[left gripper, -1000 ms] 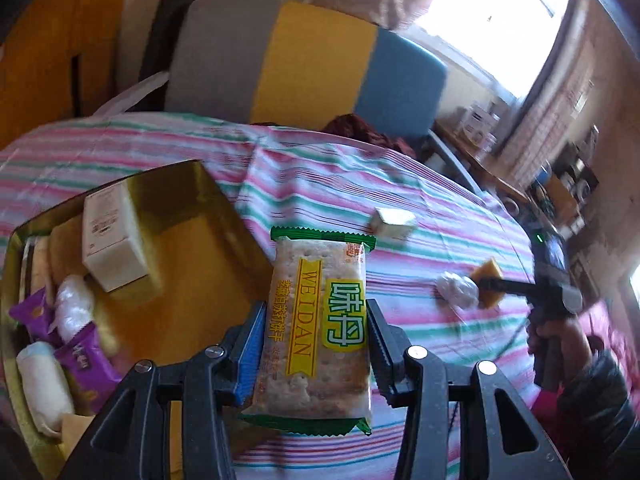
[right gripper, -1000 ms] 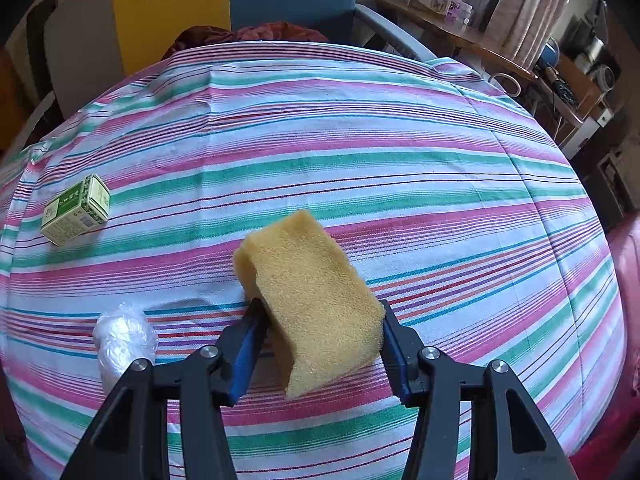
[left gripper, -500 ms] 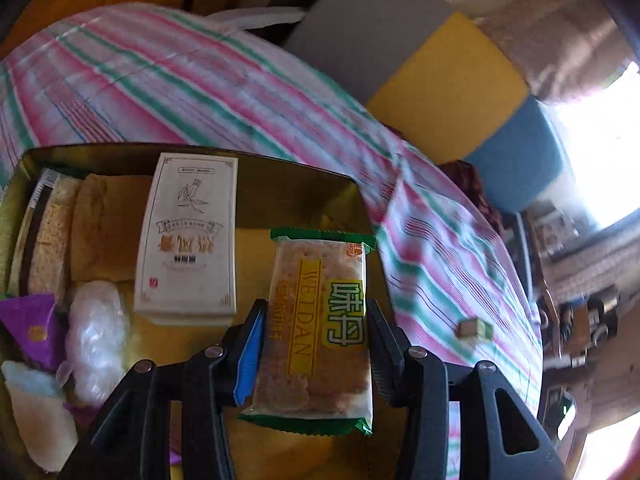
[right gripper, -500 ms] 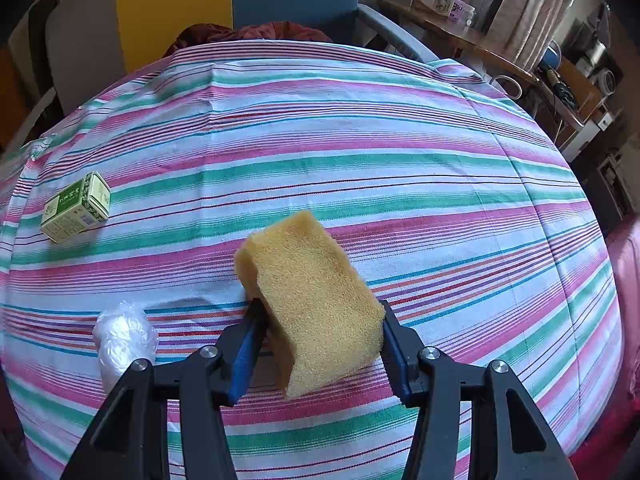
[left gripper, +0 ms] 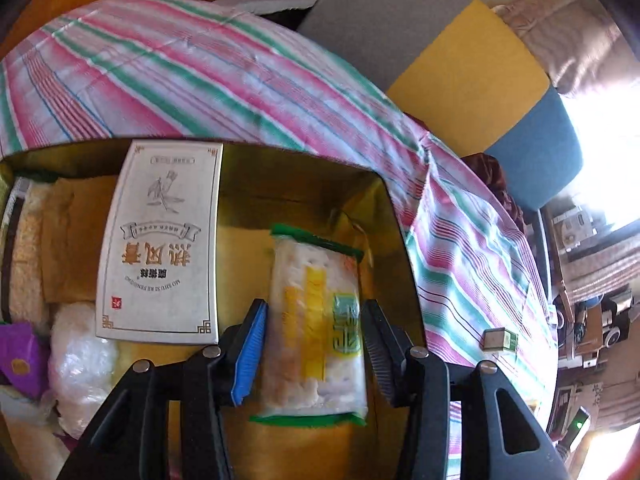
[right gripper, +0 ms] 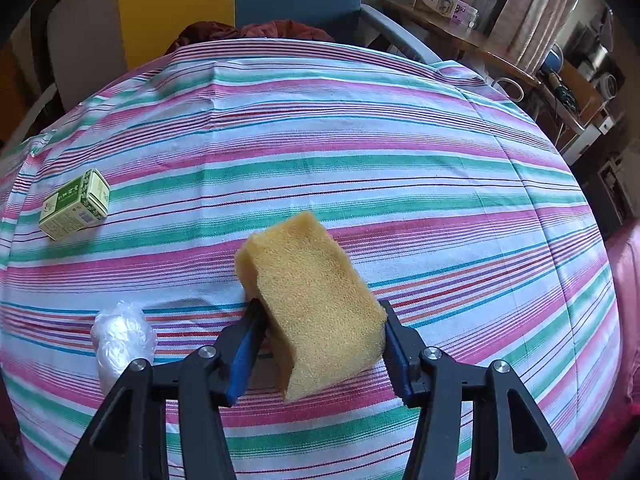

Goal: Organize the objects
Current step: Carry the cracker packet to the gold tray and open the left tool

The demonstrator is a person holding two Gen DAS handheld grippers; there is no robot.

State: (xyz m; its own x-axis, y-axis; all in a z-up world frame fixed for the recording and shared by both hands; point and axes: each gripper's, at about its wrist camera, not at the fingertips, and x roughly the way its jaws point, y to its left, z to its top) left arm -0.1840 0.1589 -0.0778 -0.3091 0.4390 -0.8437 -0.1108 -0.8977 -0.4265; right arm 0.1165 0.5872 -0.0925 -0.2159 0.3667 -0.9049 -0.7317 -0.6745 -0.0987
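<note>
Bare striped tablecloth (right gripper: 360, 152) lies open at twelve o'clock; green box (right gripper: 76, 205) and plastic wad (right gripper: 120, 338) crowd nine.

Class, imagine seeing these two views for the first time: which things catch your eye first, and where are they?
A green-edged cracker packet sits between the left tool's opening jaws over a gold tin, beside a white box. The right tool grips a yellow sponge above the striped tablecloth.

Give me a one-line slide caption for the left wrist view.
Left gripper, jaws opening, lowers a cracker packet into the gold tin beside a white box.
</note>
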